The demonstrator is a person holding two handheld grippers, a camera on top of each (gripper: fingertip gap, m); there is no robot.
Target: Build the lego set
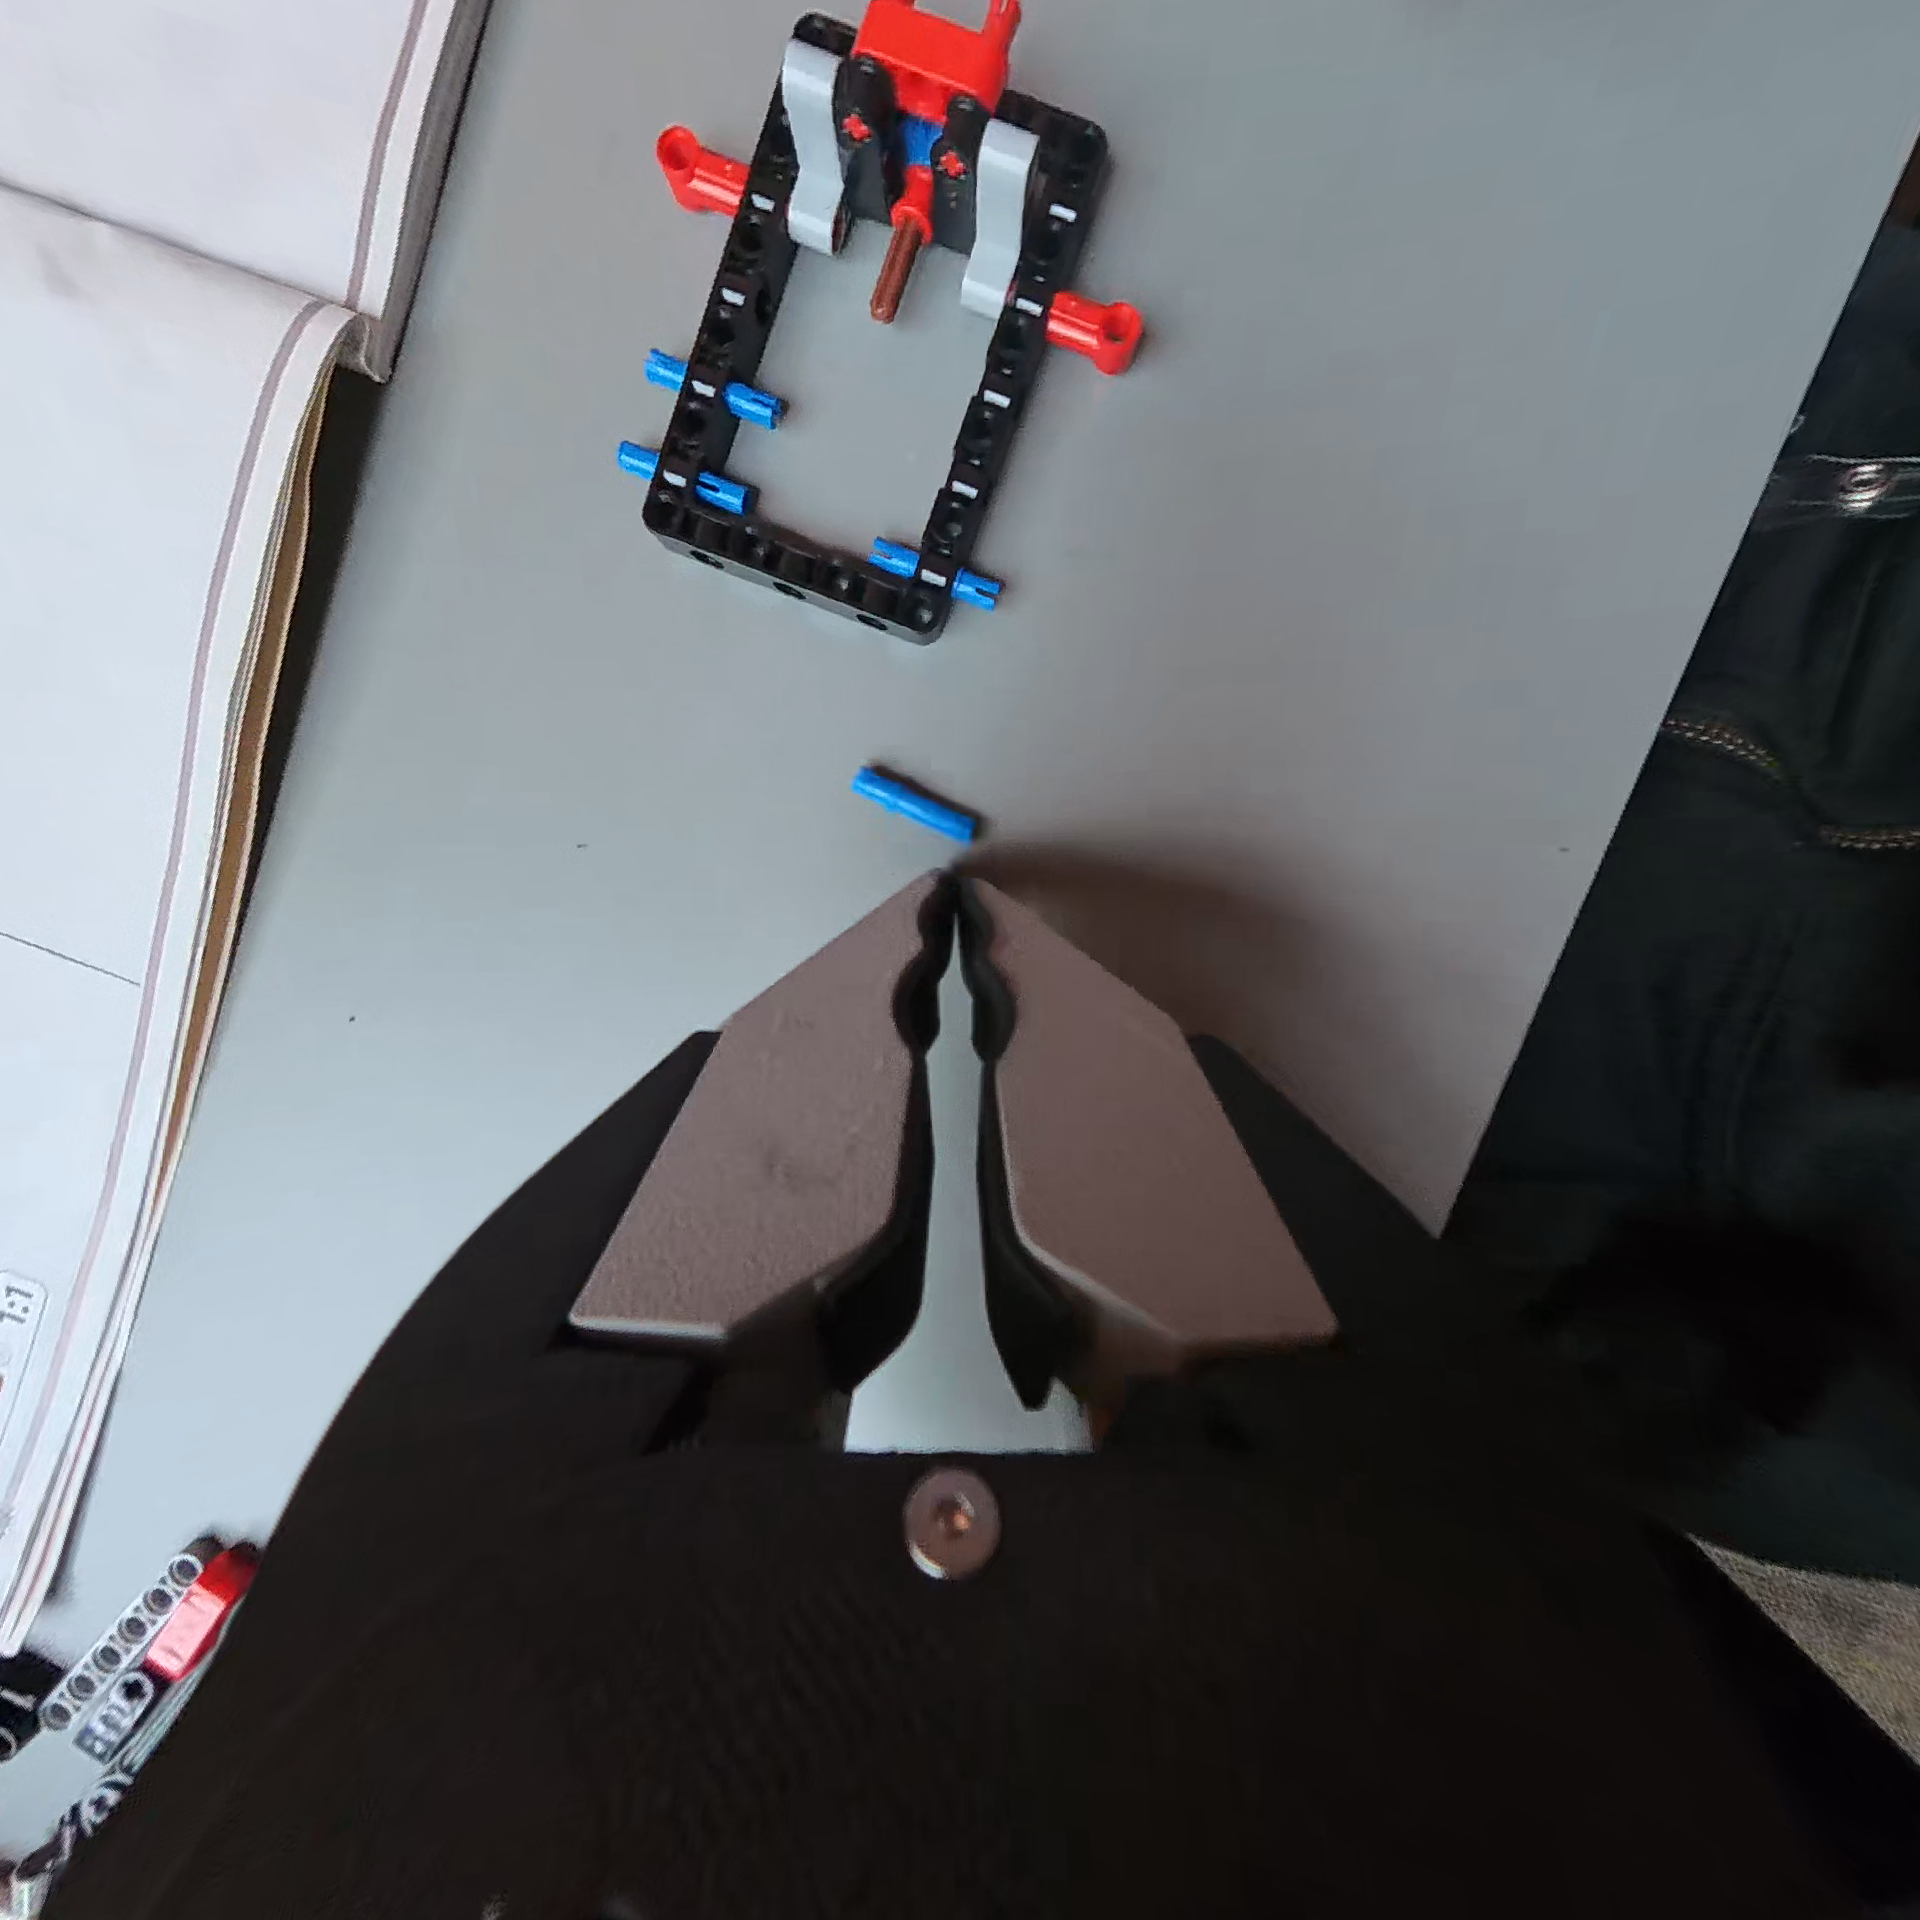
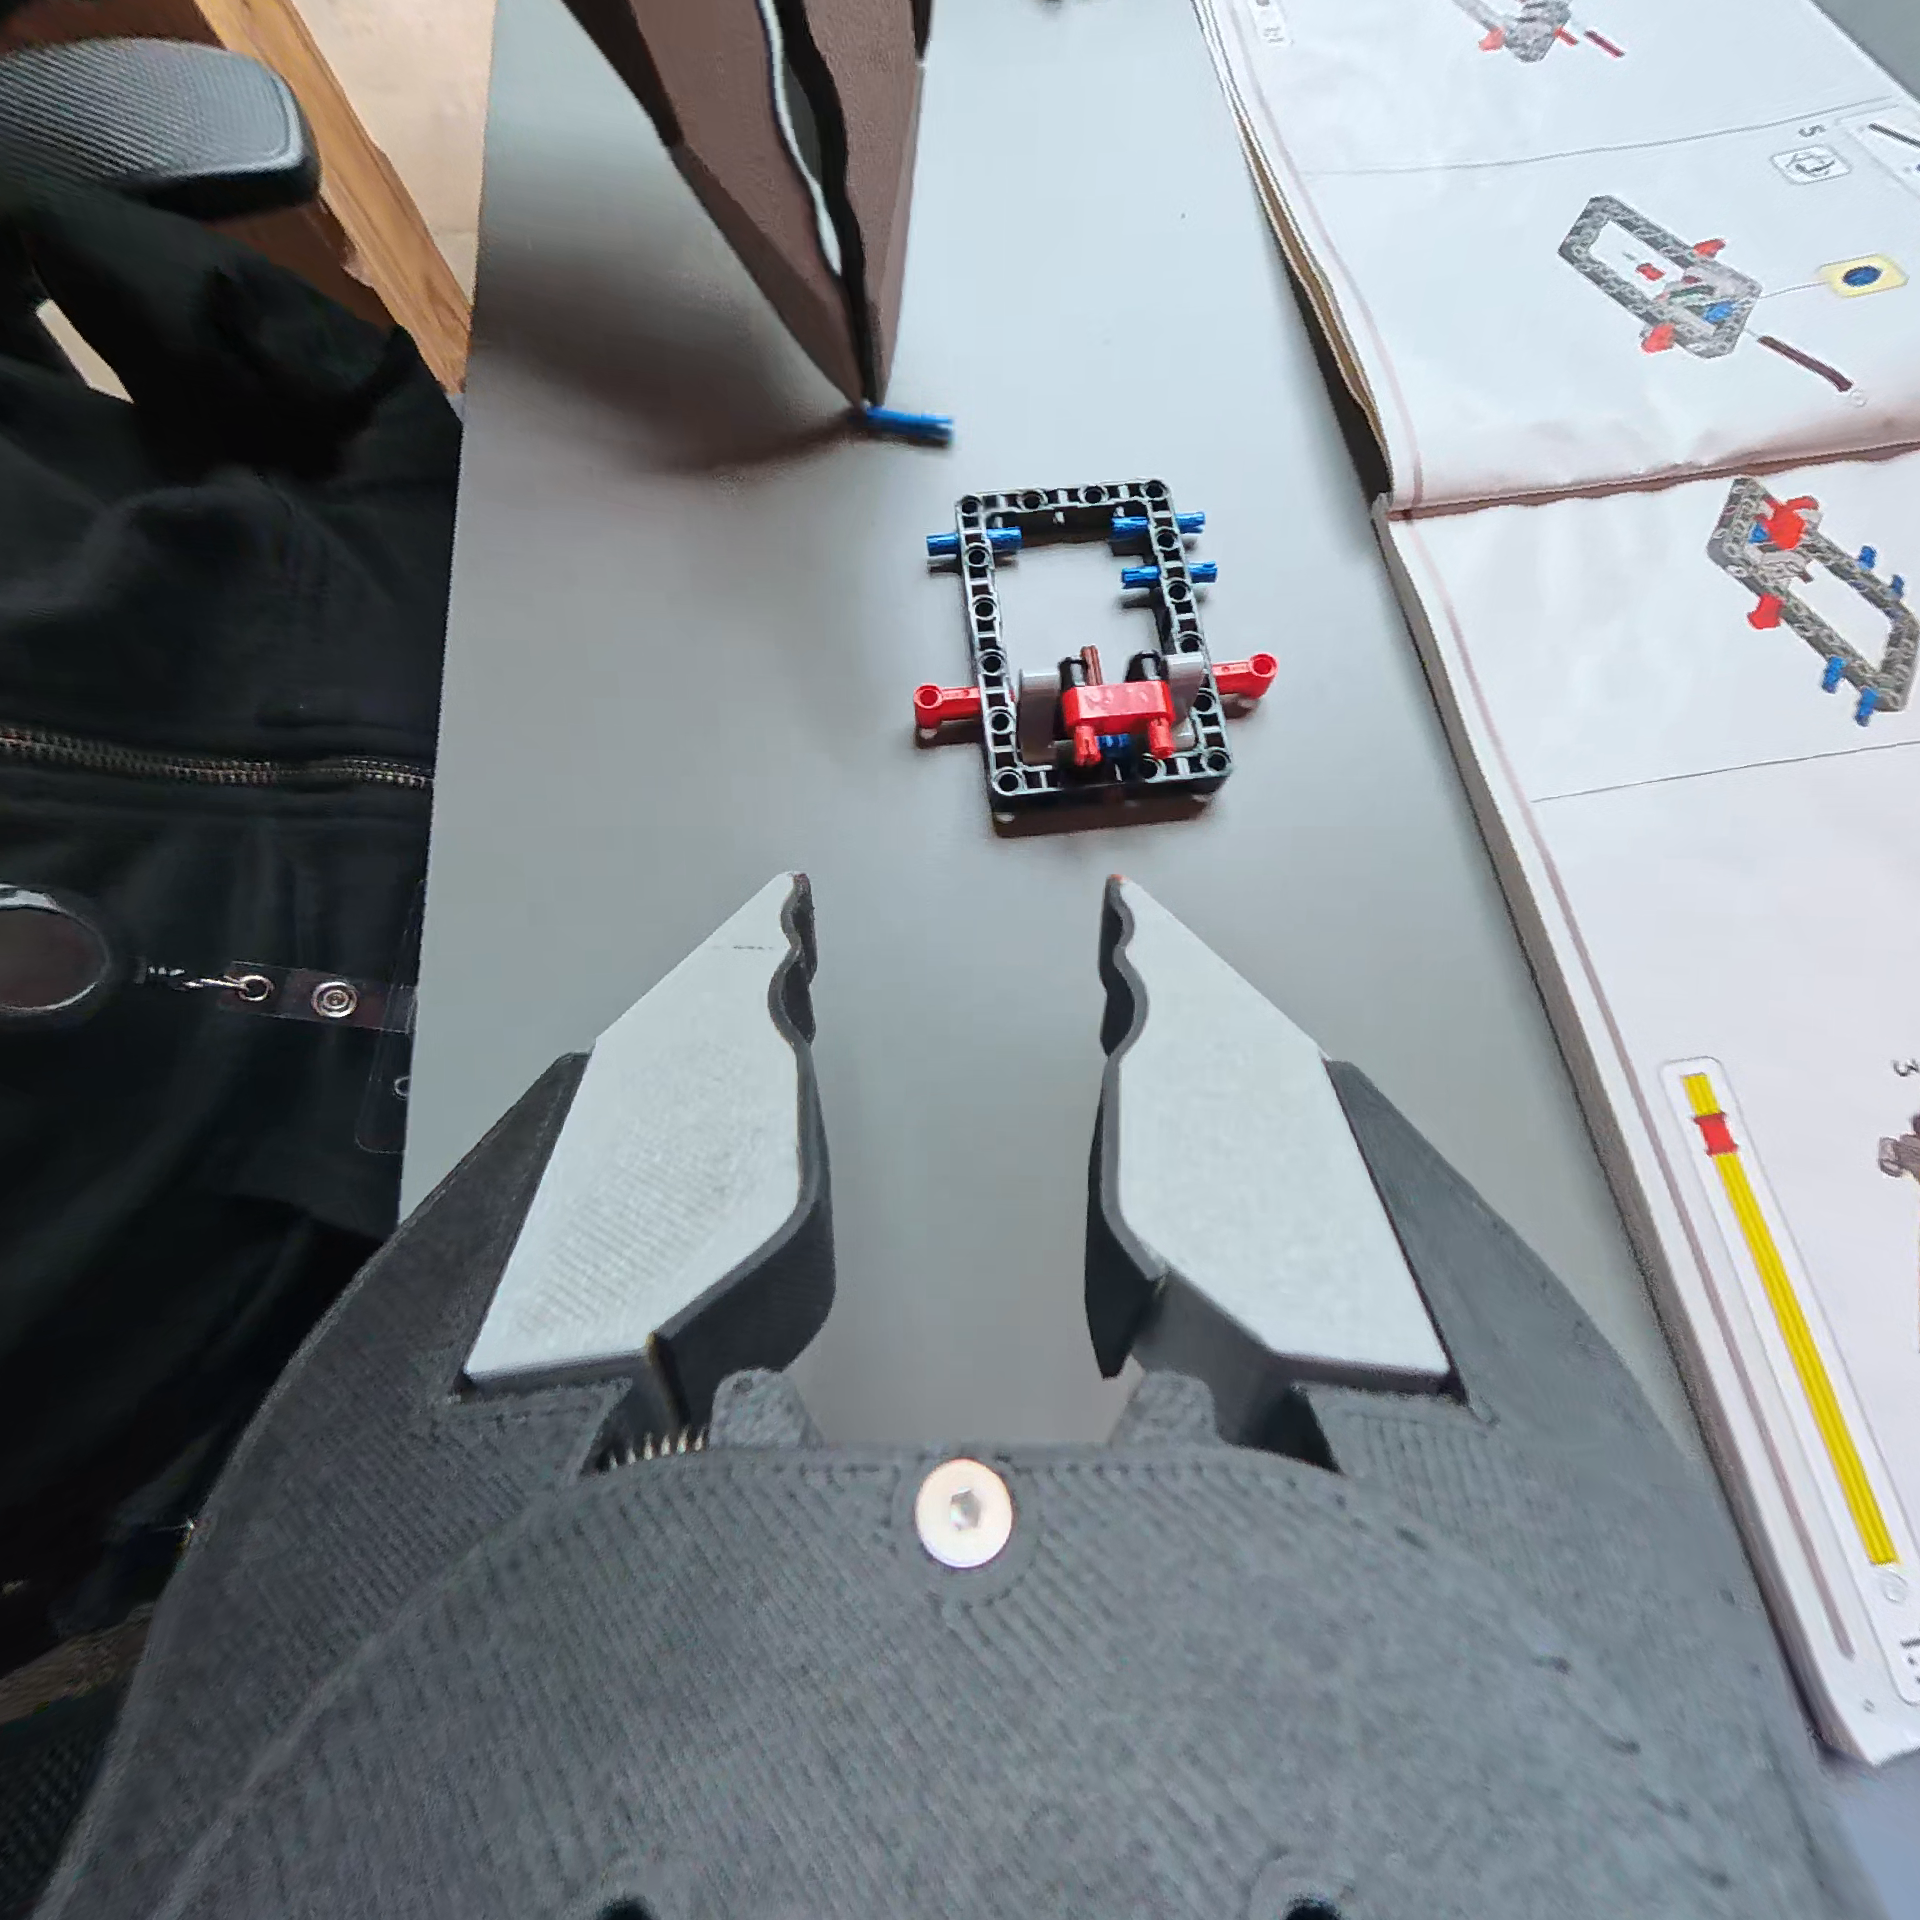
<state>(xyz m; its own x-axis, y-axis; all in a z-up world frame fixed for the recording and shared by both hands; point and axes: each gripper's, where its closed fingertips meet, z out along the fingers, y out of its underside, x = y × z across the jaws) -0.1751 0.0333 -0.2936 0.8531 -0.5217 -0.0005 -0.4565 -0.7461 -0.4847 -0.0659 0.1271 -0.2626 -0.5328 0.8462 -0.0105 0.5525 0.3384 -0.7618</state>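
The left gripper [image 1: 951,883] has its two fingers pressed together at the tips, with nothing pinched between them. The tips sit just short of a loose blue pin [image 1: 914,802] that lies on the grey table [image 1: 1299,623] at about twelve o'clock from them. In the right wrist view the same tips [image 2: 868,400] come down right at one end of that pin [image 2: 909,424]; whether they touch it cannot be told.

The right gripper [image 2: 956,904] is spread wide and holds nothing. It hovers above bare table, with the model at twelve o'clock just beyond the fingertips.

From left to right in the left wrist view: an open instruction booklet [image 1: 156,623] lies along the nine o'clock edge, and a small heap of loose grey, black and red parts [image 1: 135,1652] sits at seven o'clock beside the gripper body. At twelve o'clock lies the black rectangular frame [image 1: 717,343], flat on the table. Two blue pins pass through its left beam and one through its near right corner. A red connector sticks out from each long side. Grey pieces, a red block [image 1: 930,52] and a brown axle [image 1: 896,270] are mounted at its far end. At three o'clock, past the table edge, there is dark clothing [image 1: 1766,935].
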